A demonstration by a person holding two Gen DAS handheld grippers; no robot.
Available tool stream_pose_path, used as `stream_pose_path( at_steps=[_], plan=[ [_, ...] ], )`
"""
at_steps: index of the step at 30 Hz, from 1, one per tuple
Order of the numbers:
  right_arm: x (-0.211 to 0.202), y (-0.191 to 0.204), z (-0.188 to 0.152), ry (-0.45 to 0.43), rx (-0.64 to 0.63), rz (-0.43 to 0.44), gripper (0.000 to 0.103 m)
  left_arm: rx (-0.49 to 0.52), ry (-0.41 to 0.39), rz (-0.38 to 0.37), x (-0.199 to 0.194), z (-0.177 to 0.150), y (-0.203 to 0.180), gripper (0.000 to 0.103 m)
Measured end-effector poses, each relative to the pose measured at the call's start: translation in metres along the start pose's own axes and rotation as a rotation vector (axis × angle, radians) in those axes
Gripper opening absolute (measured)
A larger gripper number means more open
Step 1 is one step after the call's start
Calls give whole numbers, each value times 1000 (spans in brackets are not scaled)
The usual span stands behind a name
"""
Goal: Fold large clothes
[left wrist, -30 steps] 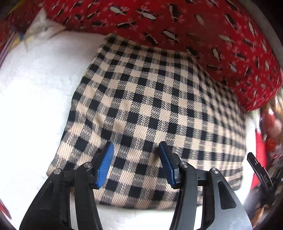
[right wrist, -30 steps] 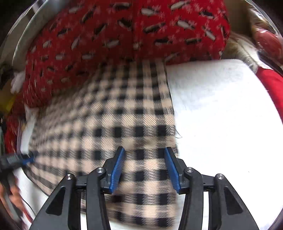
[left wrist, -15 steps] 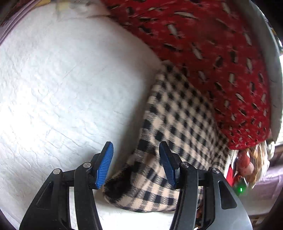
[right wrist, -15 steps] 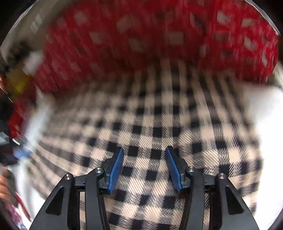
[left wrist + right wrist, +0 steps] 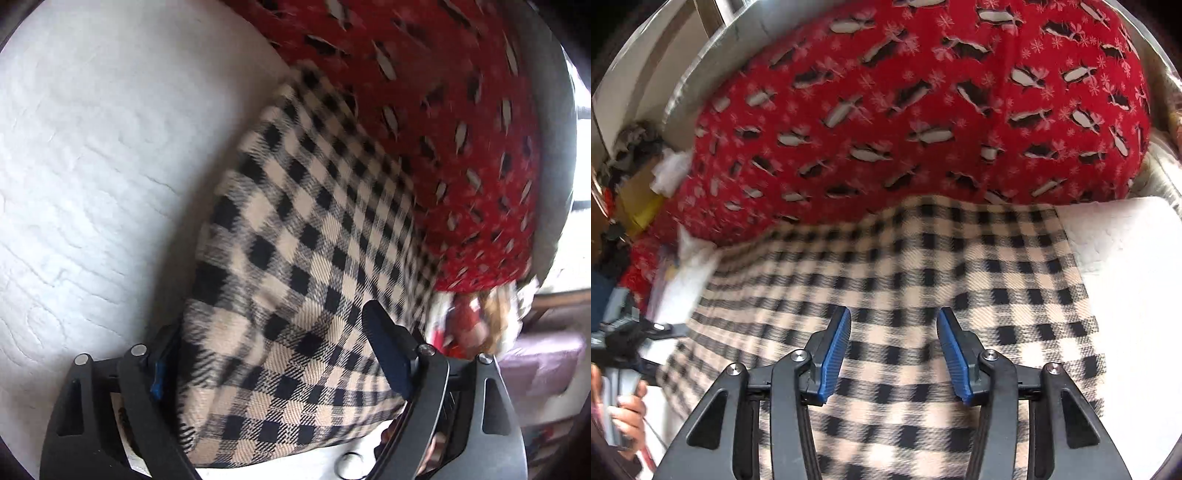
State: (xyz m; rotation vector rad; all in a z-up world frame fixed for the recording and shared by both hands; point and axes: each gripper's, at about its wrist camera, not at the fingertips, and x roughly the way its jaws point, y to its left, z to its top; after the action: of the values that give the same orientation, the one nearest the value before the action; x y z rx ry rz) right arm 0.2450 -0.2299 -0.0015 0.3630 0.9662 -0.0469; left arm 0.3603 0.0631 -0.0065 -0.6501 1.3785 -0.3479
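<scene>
- Left gripper (image 5: 280, 354) has its jaws spread wide with a thick fold of the plaid (image 5: 295, 258) bunched between them; the left pad is buried behind the cloth, so whether it has bitten yet I can't tell, though it looks more straddled than clamped
- Right gripper (image 5: 894, 354) gapes open too, nothing in it, hovering over the plaid's flat top, pads apart from the cloth as far as the blur lets me judge
- The plaid lies on the white quilt (image 5: 81, 166), already doubled into a neat thick rectangle, so my read is the folding is well along and perhaps one more fold or a tidy-up is left
- Its near corner, at the left gripper, looks lifted and rumpled; the rest sits smooth
- Edges now: the far edge is tucked right against the red penguin blanket (image 5: 905, 110), no room to push that way
- Plenty of bare quilt on the left gripper's side and a strip on the right edge; that's the open ground for swinging a fold
- Clutter crowds the far corners, best avoided
</scene>
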Motion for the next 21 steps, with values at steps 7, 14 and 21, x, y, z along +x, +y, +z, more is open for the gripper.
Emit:
stream_pose_path(
  at_steps=[7,14,21],
  plan=[
    [5,9,-10,-51,-111,-39,55,130,-55,49,-6,-18,-50,20],
    [-16,-2,-5,-45,-58,16,54,212,-141,5,-32,-34,-118,19],
    [-54,-29,-29,-112,-11,-8,54,295,-130,4,-23,-58,-172,19]
  ],
)
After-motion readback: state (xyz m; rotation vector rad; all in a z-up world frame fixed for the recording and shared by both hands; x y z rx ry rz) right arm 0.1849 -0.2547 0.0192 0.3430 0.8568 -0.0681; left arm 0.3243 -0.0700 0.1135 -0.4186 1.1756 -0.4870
